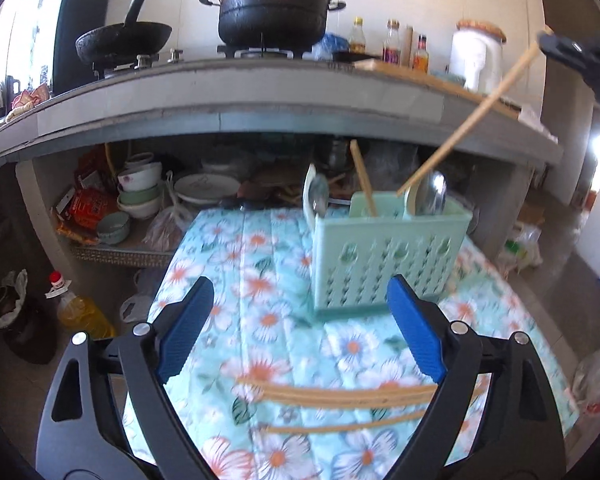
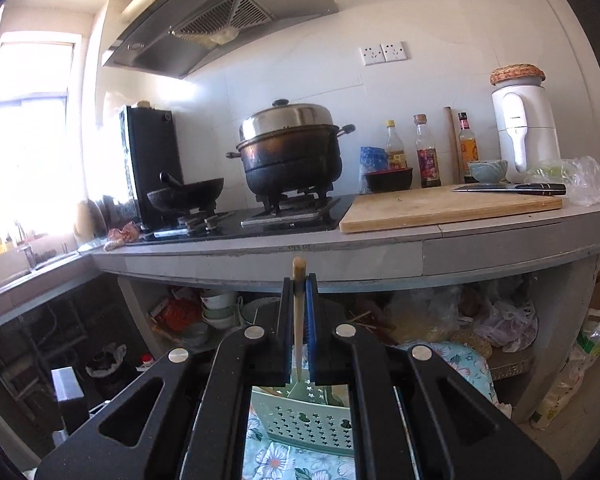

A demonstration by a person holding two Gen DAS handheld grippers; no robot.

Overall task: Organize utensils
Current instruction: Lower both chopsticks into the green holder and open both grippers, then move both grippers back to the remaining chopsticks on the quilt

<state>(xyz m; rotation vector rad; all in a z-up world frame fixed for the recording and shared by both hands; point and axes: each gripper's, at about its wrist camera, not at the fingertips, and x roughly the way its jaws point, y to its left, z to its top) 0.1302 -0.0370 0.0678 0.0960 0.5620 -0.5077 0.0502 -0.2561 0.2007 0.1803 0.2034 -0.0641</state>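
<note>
Hidden: the lower end of the chopstick (image 2: 298, 320) I hold drops behind my right tongs (image 2: 299, 292); the holder (image 1: 384, 256) walls hide the handles inside it.
Right tongs: clamped tight on that chopstick, which slants down into the holder, near the metal spoon (image 1: 430, 194).
Left tongs (image 1: 300, 320): spread wide, gripping nothing.
Loose chopsticks (image 1: 340, 396): lying crosswise on the floral bench (image 1: 260, 280), between my left fingers (image 1: 186, 328), partly cut off by them.
Holder: standing just ahead of my left tongs.
</note>
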